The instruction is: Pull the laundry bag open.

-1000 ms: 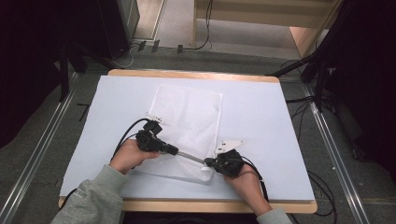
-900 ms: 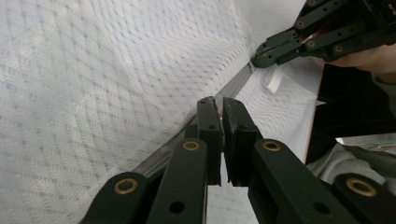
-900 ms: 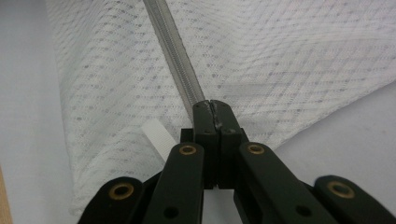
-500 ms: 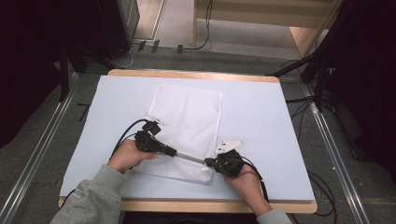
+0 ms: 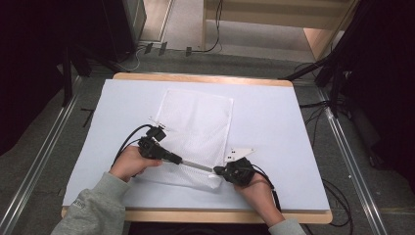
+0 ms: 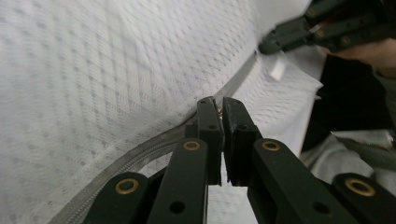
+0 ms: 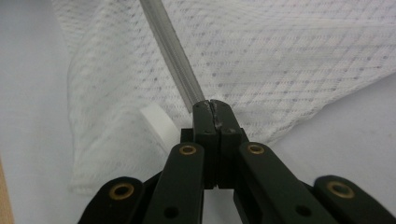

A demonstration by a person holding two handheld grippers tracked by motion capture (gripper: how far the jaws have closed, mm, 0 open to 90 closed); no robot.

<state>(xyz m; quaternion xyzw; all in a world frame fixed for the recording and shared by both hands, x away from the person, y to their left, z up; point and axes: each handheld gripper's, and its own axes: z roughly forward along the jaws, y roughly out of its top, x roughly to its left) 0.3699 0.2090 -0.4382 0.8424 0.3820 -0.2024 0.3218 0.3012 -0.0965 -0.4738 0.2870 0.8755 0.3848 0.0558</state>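
A white mesh bag lies flat on the white-covered table. Its grey zipper runs along the near edge, pulled taut between the two grippers. My left gripper is shut on the zipper pull, a small metal piece pinched between its jaws, with the zipper band trailing off to the left. My right gripper is shut on the zipper's end at the bag's corner, next to a white tag. The zipper runs away from its tips.
The table's wooden front edge lies just behind both hands. Bare white surface lies to the right of the bag and to its left. Black cables lie on the floor at the right.
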